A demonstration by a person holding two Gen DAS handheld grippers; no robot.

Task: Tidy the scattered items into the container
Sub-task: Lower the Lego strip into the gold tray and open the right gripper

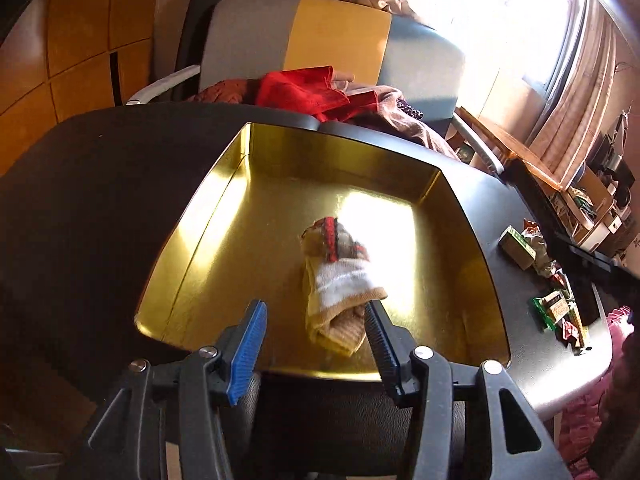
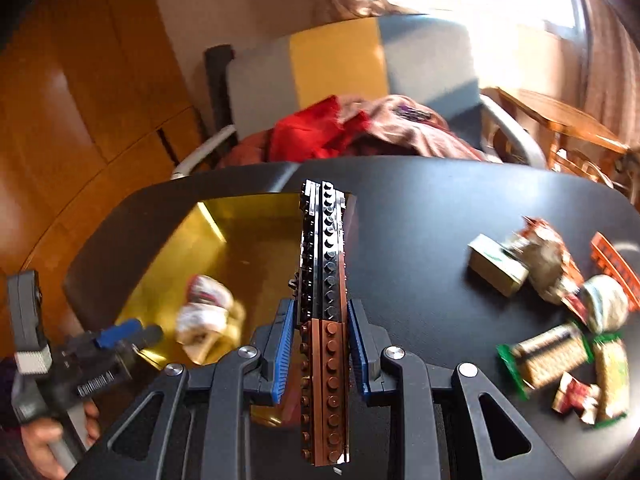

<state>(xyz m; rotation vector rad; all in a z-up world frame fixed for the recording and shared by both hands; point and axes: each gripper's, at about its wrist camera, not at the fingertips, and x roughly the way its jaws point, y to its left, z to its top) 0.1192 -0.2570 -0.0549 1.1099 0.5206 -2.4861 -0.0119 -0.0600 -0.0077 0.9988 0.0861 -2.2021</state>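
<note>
A gold tin tray lies on the black table and holds a rolled sock, also seen in the right wrist view. My left gripper is open above the tray's near edge, with the sock's end next to its right finger. It also shows in the right wrist view. My right gripper is shut on a long black and brown brick bar, held above the tray's right edge. Scattered snack packets and a small box lie on the table to the right.
A chair piled with red and brown clothes stands behind the table. Wooden furniture is at the far right. The snack pile also shows at the right of the left wrist view.
</note>
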